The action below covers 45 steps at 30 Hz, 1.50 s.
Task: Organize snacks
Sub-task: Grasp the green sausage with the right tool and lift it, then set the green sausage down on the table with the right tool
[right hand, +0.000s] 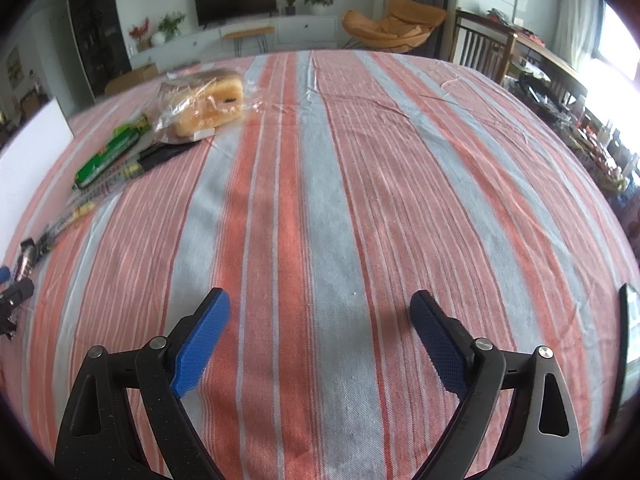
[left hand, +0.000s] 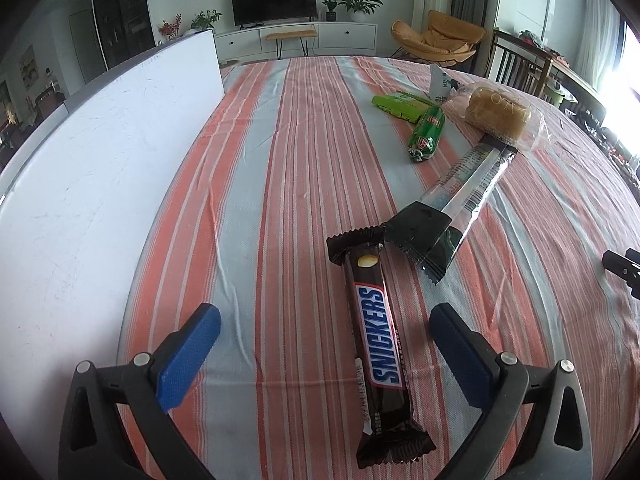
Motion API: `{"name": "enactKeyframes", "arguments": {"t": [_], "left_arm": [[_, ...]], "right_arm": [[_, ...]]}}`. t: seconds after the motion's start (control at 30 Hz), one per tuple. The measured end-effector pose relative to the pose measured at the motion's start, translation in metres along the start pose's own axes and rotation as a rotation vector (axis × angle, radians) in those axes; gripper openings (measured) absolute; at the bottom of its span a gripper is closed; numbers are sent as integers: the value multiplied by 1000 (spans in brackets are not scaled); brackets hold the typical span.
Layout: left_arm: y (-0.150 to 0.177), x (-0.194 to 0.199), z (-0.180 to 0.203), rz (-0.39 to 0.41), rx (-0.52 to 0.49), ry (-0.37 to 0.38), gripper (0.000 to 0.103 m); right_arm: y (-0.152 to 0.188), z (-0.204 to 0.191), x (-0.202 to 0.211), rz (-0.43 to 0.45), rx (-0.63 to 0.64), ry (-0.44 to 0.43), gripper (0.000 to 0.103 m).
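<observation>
Your left gripper (left hand: 324,324) gapes wide around the untouched Snickers bar (left hand: 378,344) on the striped cloth (left hand: 280,160), your right gripper (right hand: 320,316) is open and empty, and the bagged bread (left hand: 500,114), green packs (left hand: 426,132) and long black packet (left hand: 452,204) still lie loosely scattered, so most sorting remains.

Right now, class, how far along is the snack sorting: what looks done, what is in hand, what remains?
Nothing looks sorted yet. In hand: nothing; the left tool stands open around the brown Snickers bar lying on the striped cloth. Left: the long black-ended packet, green sausage-shaped snack and bagged bread.
</observation>
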<state>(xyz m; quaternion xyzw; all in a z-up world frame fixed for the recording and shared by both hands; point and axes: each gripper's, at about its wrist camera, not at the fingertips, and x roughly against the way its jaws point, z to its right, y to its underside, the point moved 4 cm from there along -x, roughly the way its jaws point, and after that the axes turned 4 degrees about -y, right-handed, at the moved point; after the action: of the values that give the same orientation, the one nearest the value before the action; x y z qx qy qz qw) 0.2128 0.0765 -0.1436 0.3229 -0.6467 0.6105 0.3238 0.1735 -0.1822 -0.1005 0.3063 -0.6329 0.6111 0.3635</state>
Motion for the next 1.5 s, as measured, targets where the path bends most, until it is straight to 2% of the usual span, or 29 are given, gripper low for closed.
{"name": "enactKeyframes", "arguments": {"t": [0.07, 0.13, 0.17, 0.23, 0.3, 0.4, 0.5, 0.53, 0.6, 0.67, 0.73, 0.87, 0.97, 1.07, 1.13, 1.23, 1.3, 1.37, 1.43, 1.5], "left_arm": [[0, 0, 0, 0, 0, 0, 103], [0, 0, 0, 0, 0, 0, 103], [0, 0, 0, 0, 0, 0, 103], [0, 0, 0, 0, 0, 0, 103], [0, 0, 1, 0, 0, 0, 103], [0, 0, 1, 0, 0, 0, 103], [0, 0, 0, 0, 0, 0, 103], [-1, 0, 0, 0, 0, 0, 103], [-1, 0, 0, 0, 0, 0, 103], [0, 0, 0, 0, 0, 0, 103], [0, 0, 0, 0, 0, 0, 103], [0, -1, 1, 0, 0, 0, 103], [0, -1, 1, 0, 0, 0, 103], [0, -1, 1, 0, 0, 0, 103], [0, -1, 1, 0, 0, 0, 103], [0, -1, 1, 0, 0, 0, 103], [0, -1, 1, 0, 0, 0, 103], [0, -1, 1, 0, 0, 0, 103], [0, -1, 1, 0, 0, 0, 103], [0, -1, 1, 0, 0, -1, 103]], "right_arm": [[-15, -28, 20, 67, 33, -4, 91], [-34, -65, 38, 133, 69, -73, 92], [-49, -92, 43, 143, 93, -137, 92], [-72, -132, 38, 111, 127, -237, 92], [-95, -174, 14, 21, 168, -308, 92], [-120, -215, -26, -71, 195, -328, 90], [-131, -227, -60, -160, 96, -333, 89], [-132, -228, -67, -185, 47, -345, 88], [-130, -224, -76, -219, -15, -334, 75], [-130, -218, -74, -192, -15, -269, 38], [-128, -212, -73, -190, -21, -284, 25], [-123, -185, -56, -145, -58, -346, 23], [-118, -166, -35, -125, -79, -432, 23], [-102, -144, -10, -115, -59, -493, 23], [-82, -125, 5, -119, -34, -502, 23], [-40, -89, 18, -144, -32, -483, 23], [-16, -69, 21, -143, -40, -440, 23], [6, -54, 24, -118, -13, -349, 23], [18, -50, 23, -96, 20, -298, 24], [25, -52, 26, -35, 60, -272, 24]]}}
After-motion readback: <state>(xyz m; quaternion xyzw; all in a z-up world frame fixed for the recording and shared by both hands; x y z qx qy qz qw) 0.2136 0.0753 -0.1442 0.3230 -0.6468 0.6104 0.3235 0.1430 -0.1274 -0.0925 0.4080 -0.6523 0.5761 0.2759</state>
